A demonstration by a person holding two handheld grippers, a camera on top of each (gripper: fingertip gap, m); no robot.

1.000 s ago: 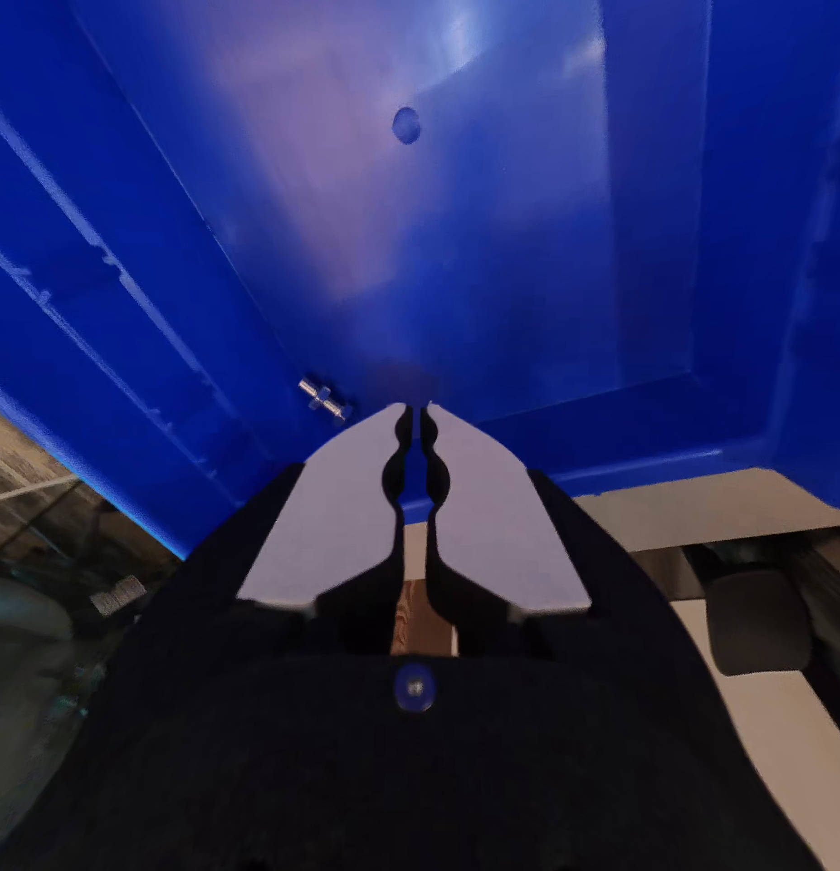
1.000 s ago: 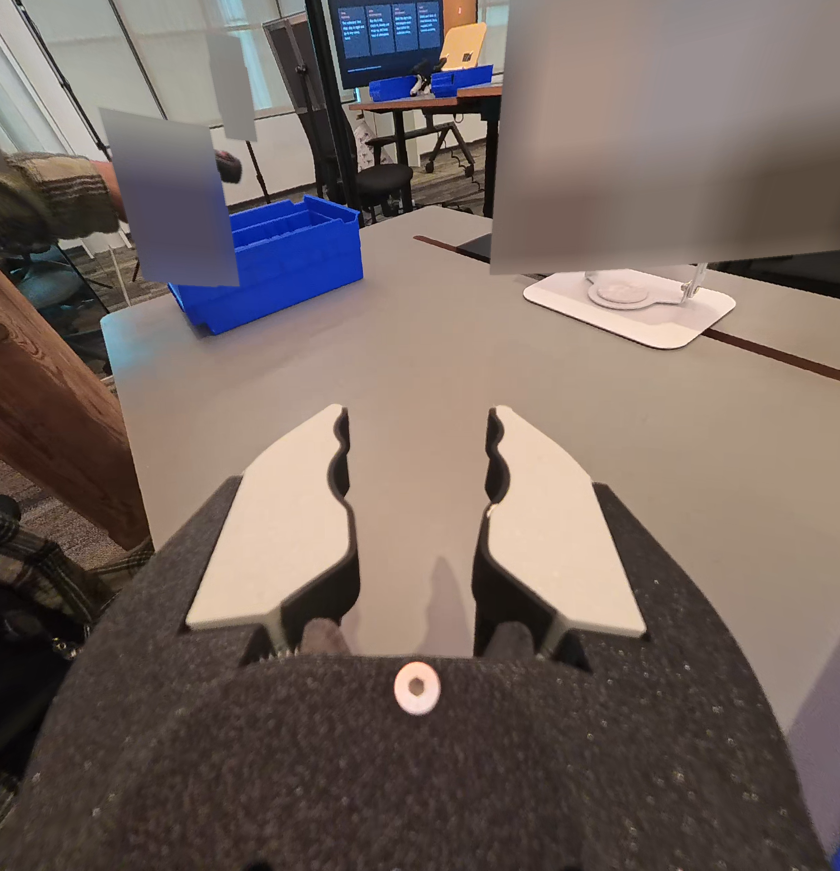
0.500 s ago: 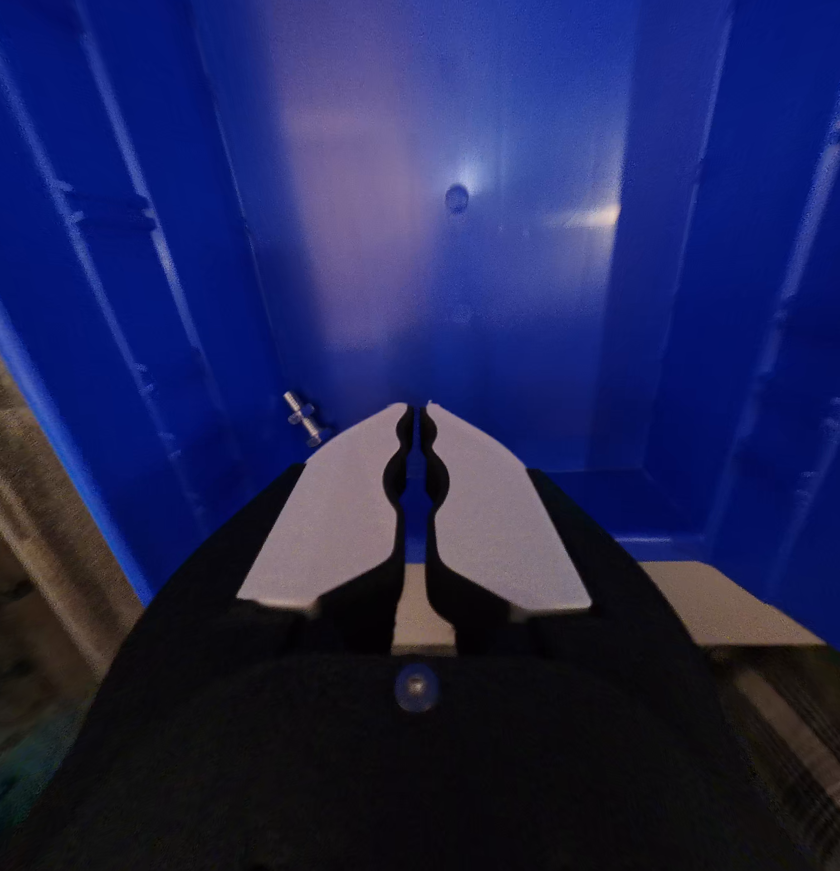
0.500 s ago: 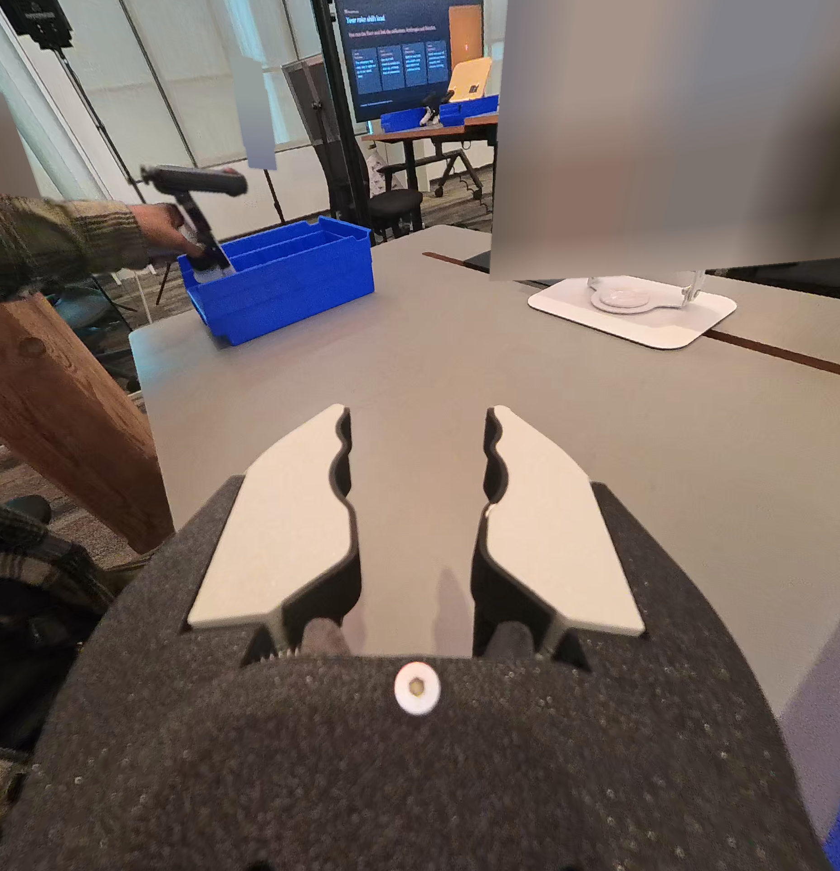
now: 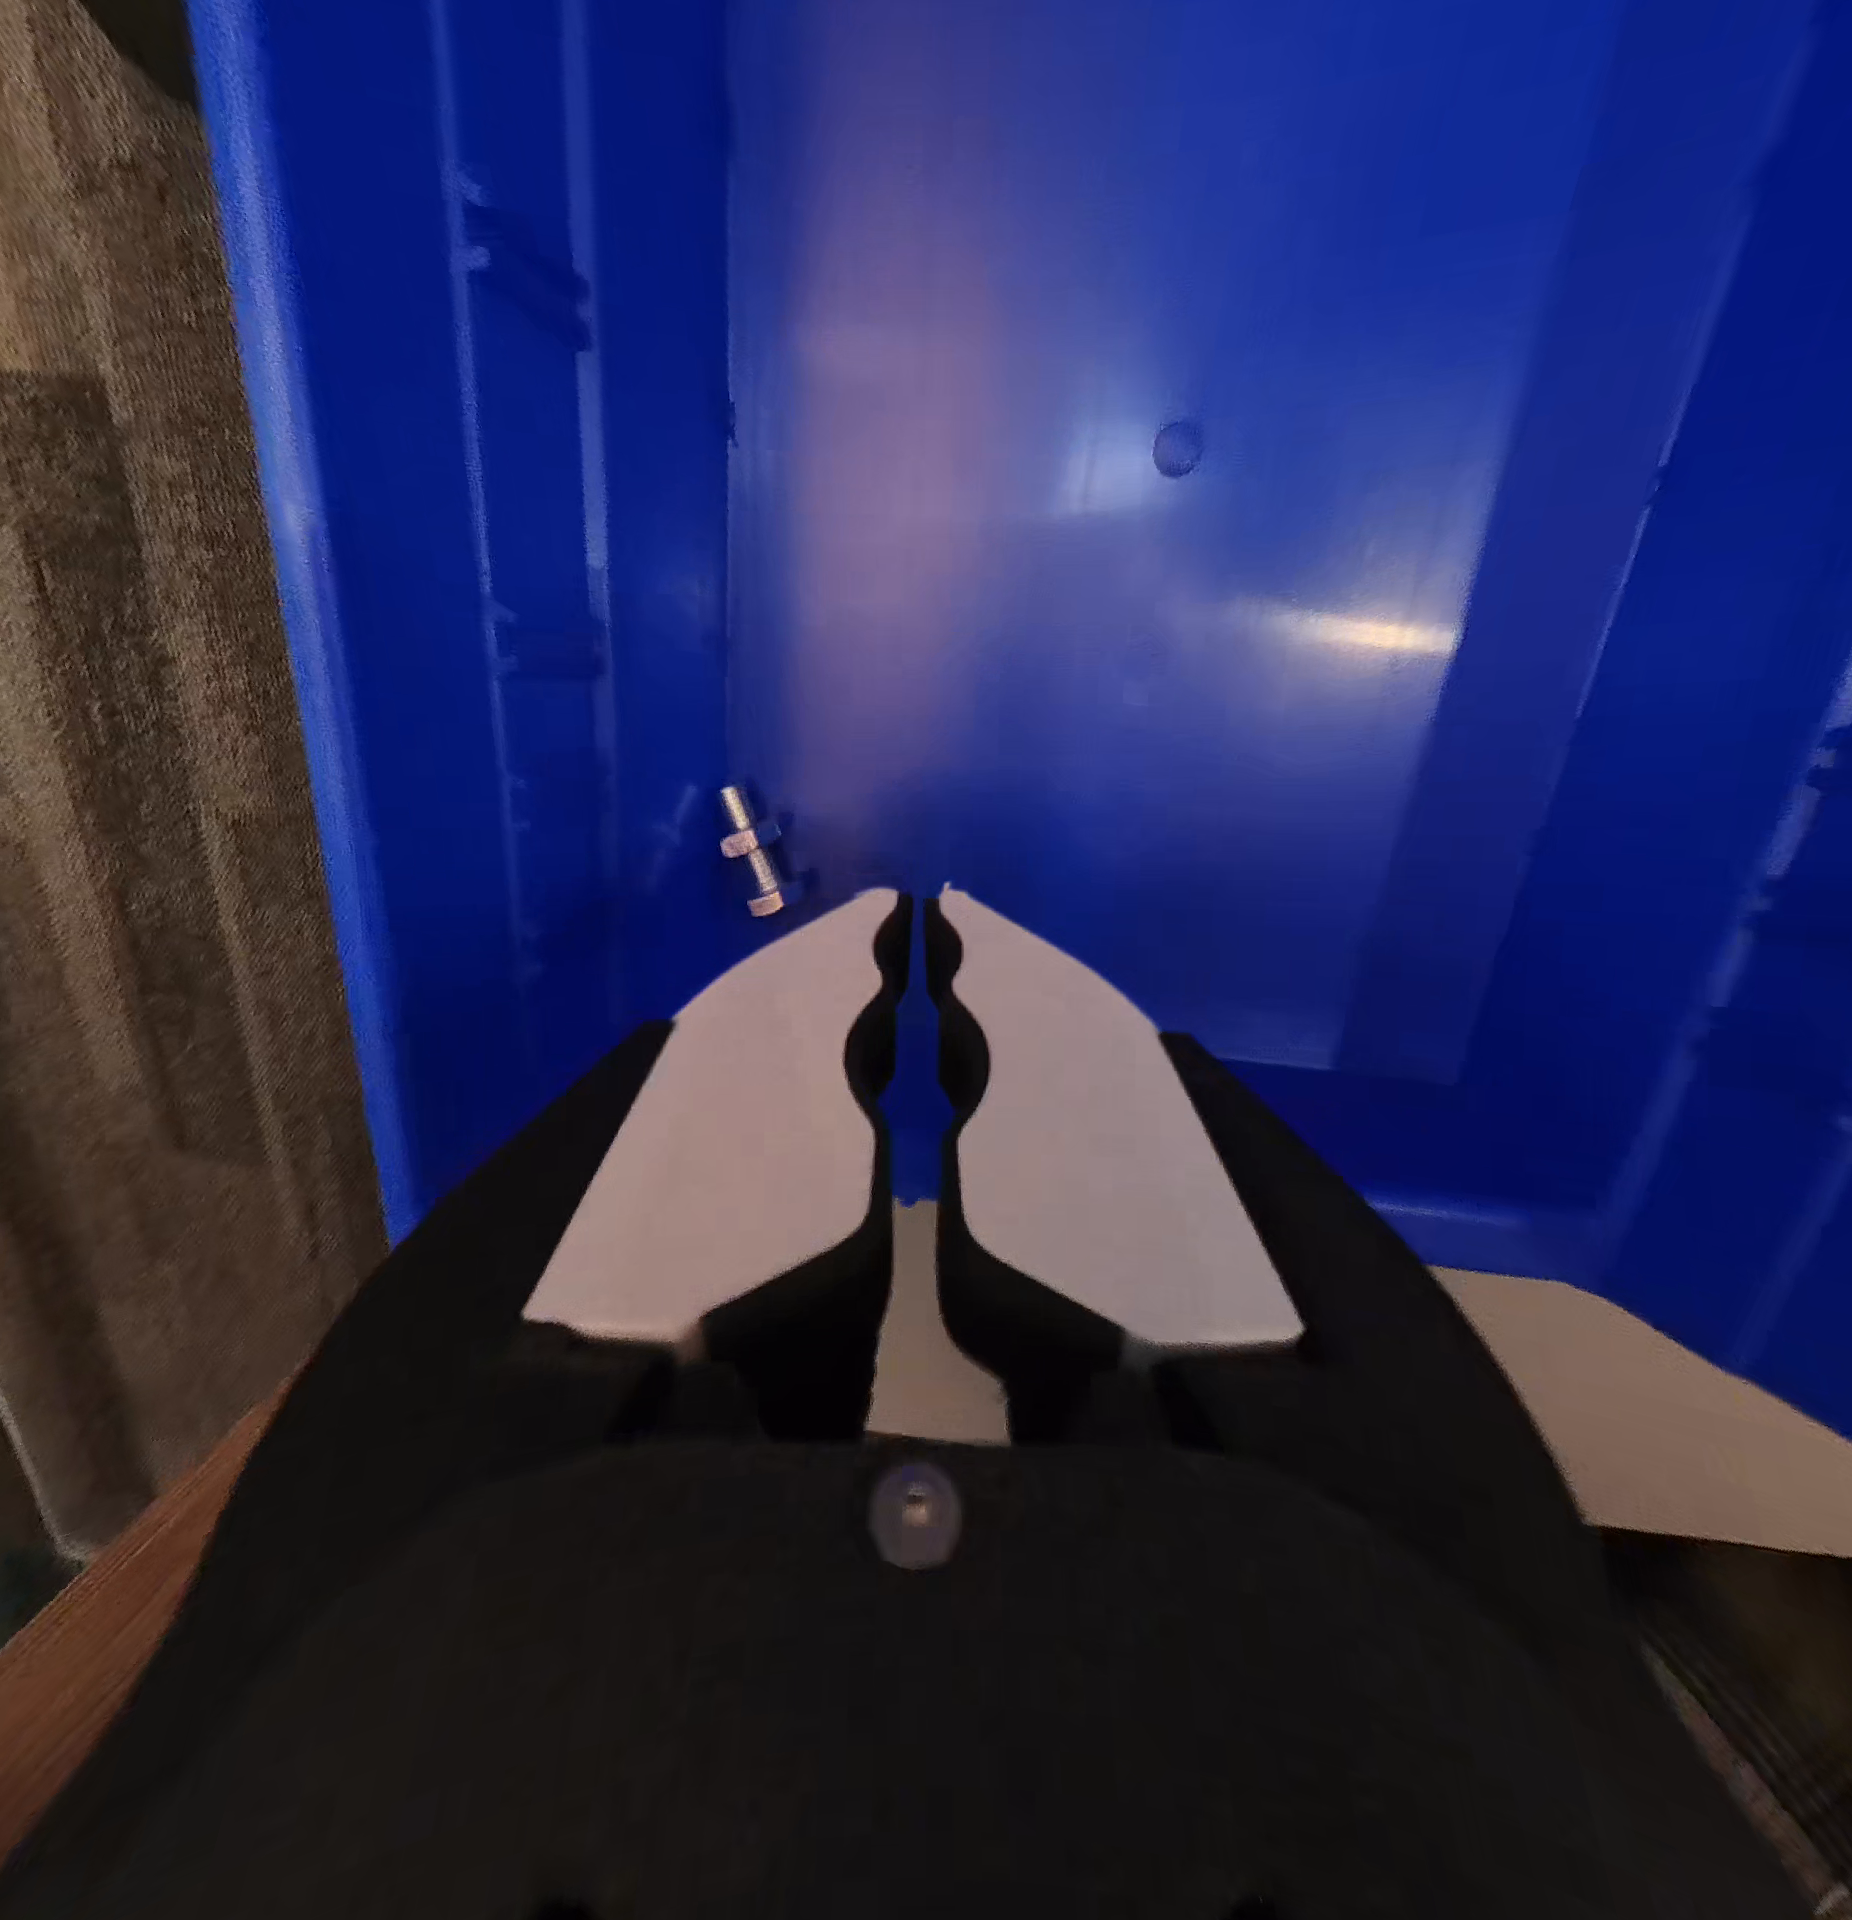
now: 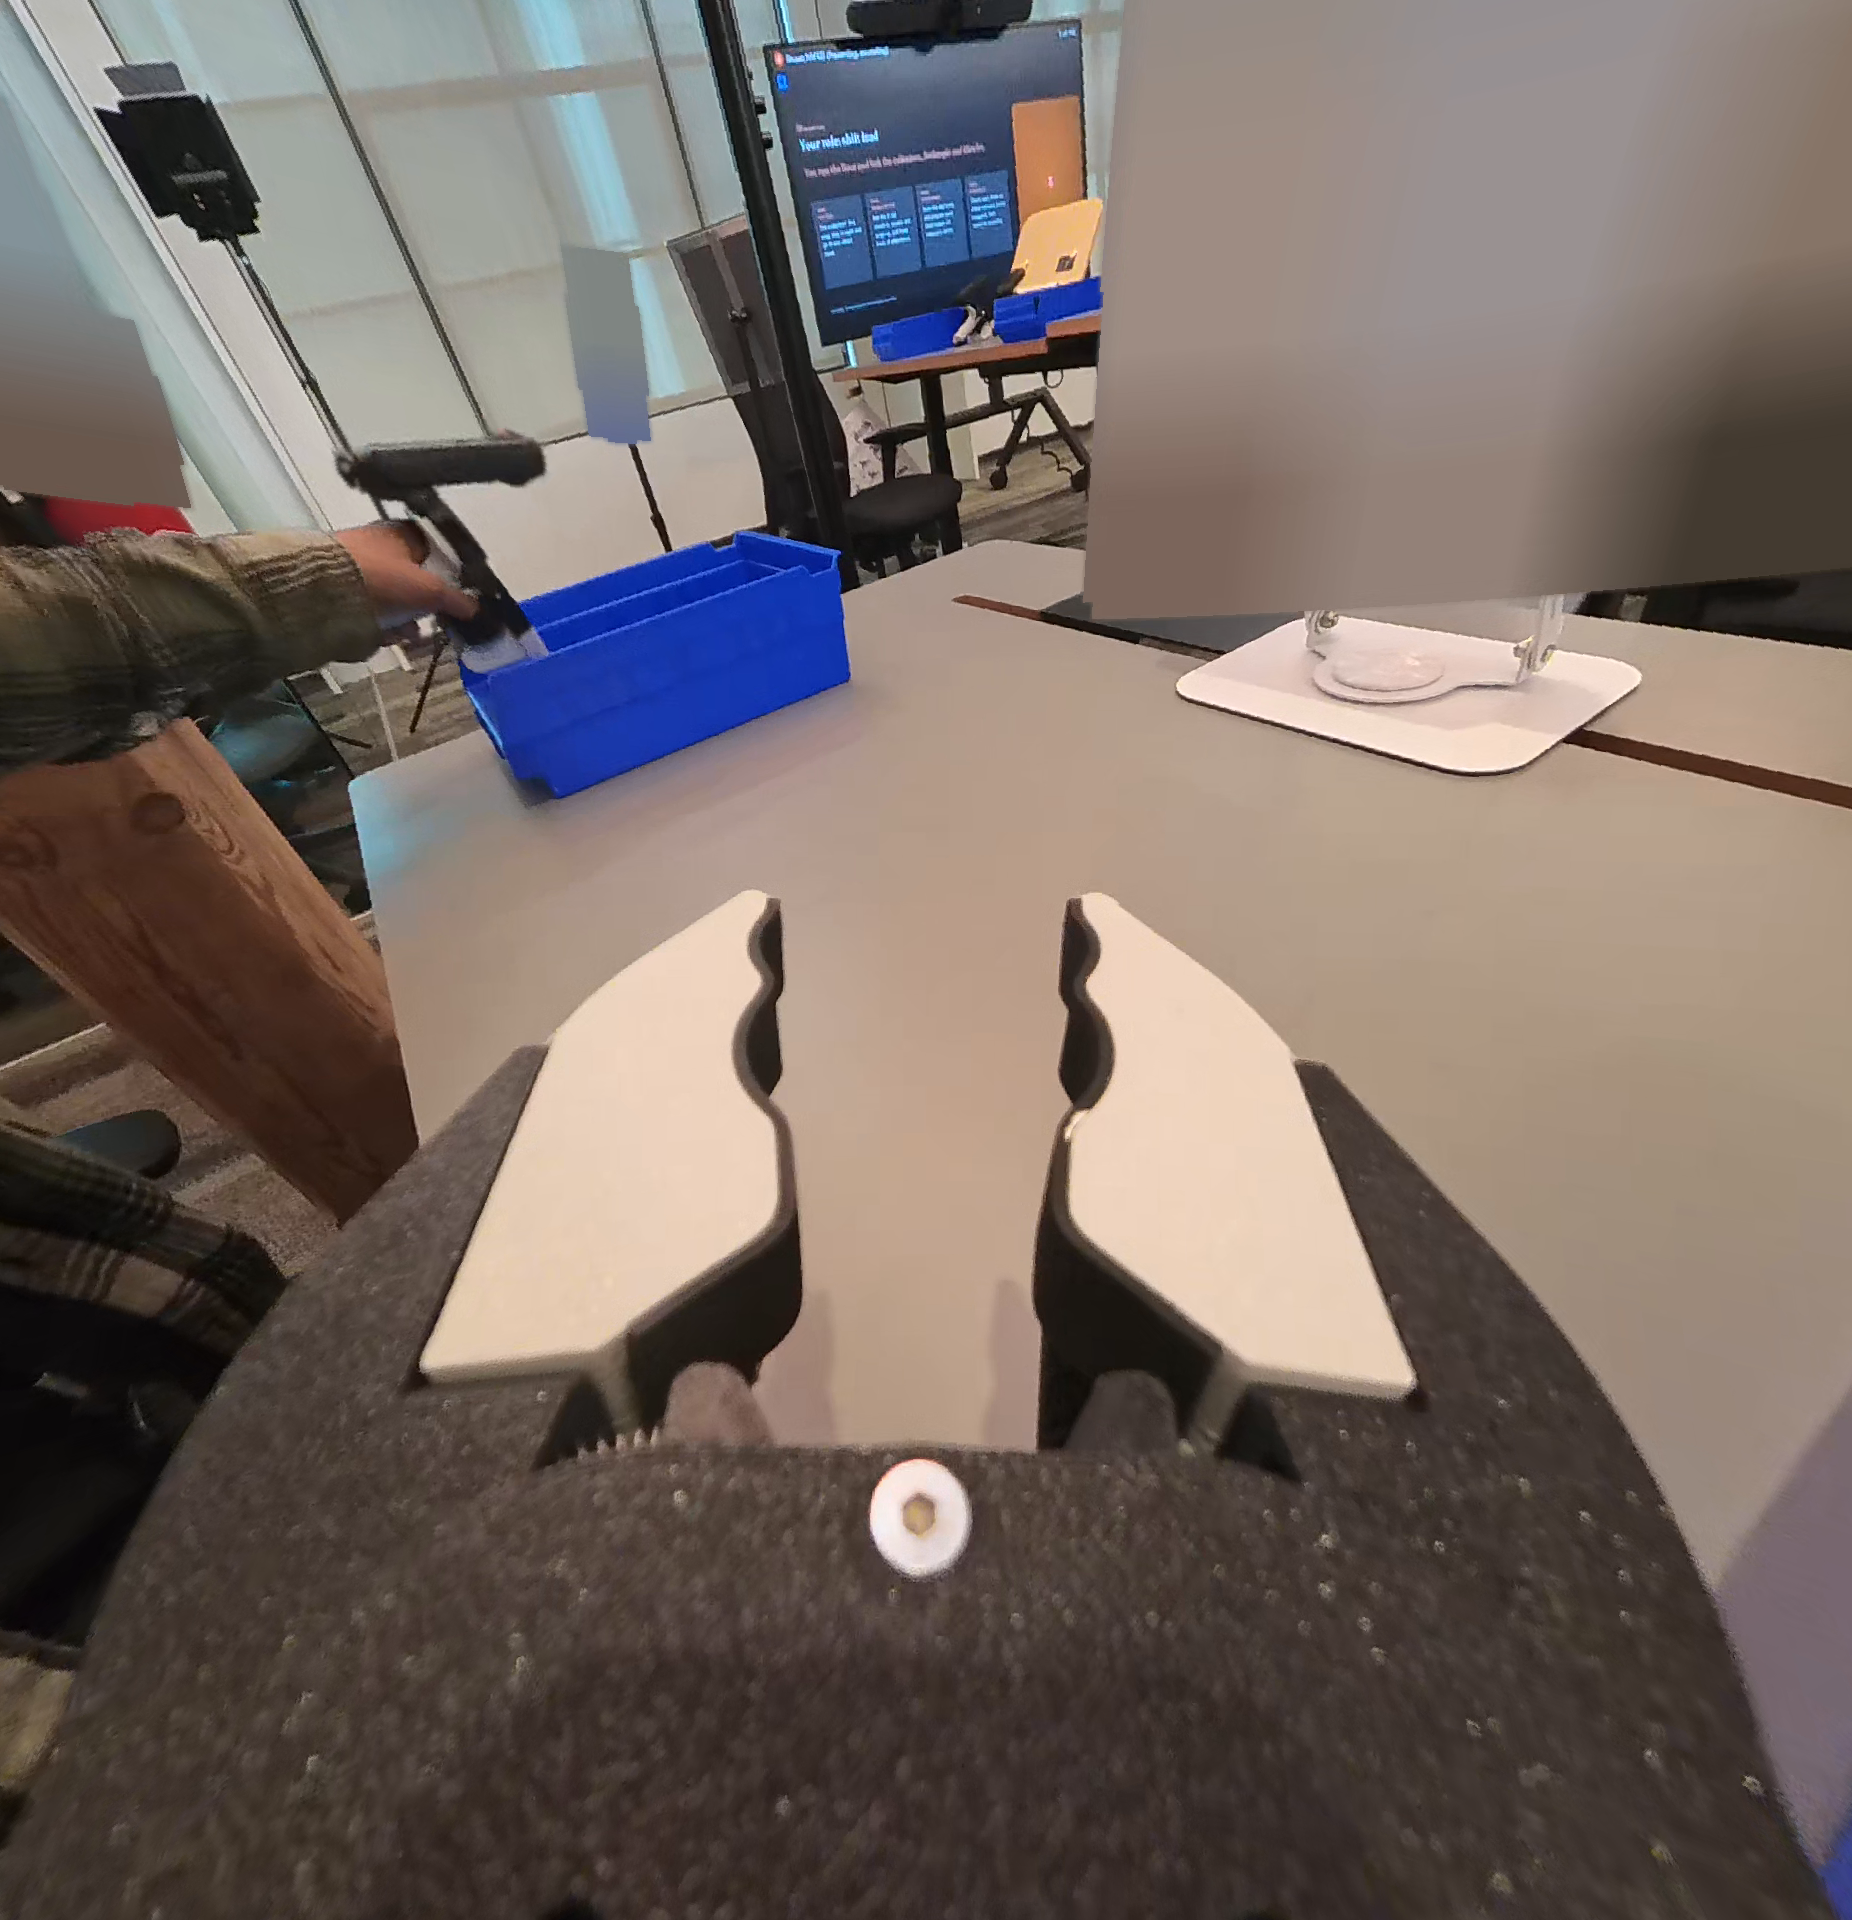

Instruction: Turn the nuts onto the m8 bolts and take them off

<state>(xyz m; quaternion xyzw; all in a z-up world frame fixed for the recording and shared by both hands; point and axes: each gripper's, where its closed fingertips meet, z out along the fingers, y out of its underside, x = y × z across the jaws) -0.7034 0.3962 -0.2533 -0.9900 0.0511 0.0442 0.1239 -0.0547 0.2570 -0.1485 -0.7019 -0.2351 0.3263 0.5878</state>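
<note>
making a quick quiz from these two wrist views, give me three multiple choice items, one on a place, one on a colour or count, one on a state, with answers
1. Where does the small silver metal bolt with its nut lie?
A. on the grey table
B. inside the blue plastic bin, near its left wall
C. between the right gripper's fingers

2. How many bolts show in the bin's compartment in the left wrist view?
A. one
B. three
C. five

3. How do the right gripper's fingers stand?
A. shut on a nut
B. wide apart, with nothing between them
C. shut on a bolt

Answers: 1 B, the bolt rests on the bin floor beside the wall. 2 A, only one is visible. 3 B, bare grey table shows between the fingers.
</note>
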